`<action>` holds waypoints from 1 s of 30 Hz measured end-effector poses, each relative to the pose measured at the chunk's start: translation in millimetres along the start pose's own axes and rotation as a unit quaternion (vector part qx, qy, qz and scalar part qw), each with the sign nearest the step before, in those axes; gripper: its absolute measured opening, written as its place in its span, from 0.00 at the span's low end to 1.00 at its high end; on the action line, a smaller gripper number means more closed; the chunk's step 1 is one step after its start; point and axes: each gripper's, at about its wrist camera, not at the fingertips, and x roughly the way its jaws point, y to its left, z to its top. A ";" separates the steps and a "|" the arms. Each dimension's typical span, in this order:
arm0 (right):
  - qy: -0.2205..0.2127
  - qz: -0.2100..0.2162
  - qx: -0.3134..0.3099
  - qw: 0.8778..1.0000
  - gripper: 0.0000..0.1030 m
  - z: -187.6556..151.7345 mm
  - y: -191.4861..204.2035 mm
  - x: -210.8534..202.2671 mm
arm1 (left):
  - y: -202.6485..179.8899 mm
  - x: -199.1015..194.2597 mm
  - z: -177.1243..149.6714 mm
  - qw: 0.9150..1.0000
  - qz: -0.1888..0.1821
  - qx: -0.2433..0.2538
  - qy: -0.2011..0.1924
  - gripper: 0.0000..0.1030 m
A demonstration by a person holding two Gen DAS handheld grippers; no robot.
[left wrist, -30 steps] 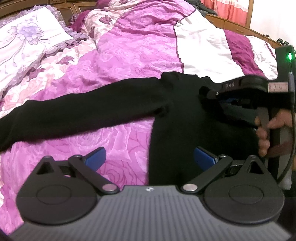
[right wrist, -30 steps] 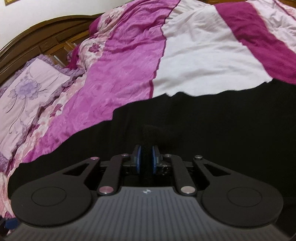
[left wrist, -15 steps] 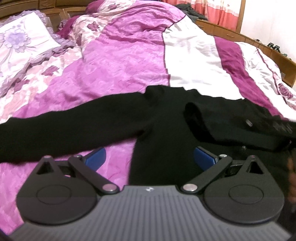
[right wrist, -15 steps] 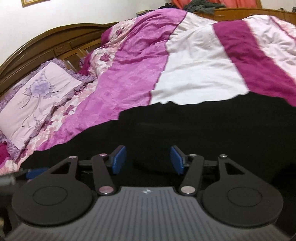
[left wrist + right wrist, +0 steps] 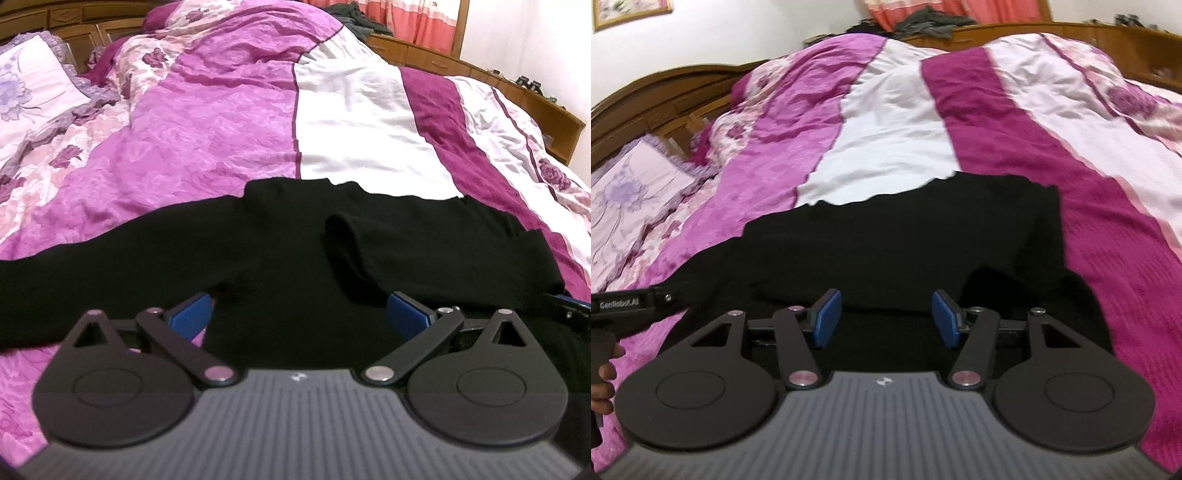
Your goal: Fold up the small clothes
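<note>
R gripper (image 5: 886,317) released, sleeve (image 5: 354,251) folded in

We're low over the bed on both views, looking forward between each tool's own fingers. Our left wrist view faces across the black sweater (image 5: 295,258) from its left part; our right wrist view sits close at its right, sharing sweater and quilt (image 5: 894,140).

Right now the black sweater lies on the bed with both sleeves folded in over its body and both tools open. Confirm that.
Not quite. On the black sweater, only one sleeve is folded in; the other sleeve lies stretched out across the quilt, as the left wrist view shows. Left tool and right tool are open.
</note>
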 end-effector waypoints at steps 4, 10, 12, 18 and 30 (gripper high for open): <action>-0.003 -0.012 0.031 0.999 0.61 -5.8 -17.3 -2.2 | -5.9 0.2 -3.8 1.000 -0.001 0.007 0.005 1.00; -0.010 -0.022 0.063 0.998 0.61 -14.4 -34.2 1.4 | -13.5 3.2 -5.1 1.000 -0.002 0.008 0.007 1.00; -0.008 -0.023 0.075 0.997 0.61 -18.7 -39.7 3.6 | -16.1 4.7 -4.4 1.000 -0.006 0.006 0.006 1.00; -0.006 -0.028 0.093 0.995 0.61 -27.2 -47.8 10.8 | -26.0 17.0 4.4 1.000 -0.010 0.010 -0.007 1.00; -0.023 -0.021 0.101 0.994 0.61 -39.8 -54.7 16.1 | -30.9 64.6 24.3 0.999 -0.004 -0.030 -0.014 1.00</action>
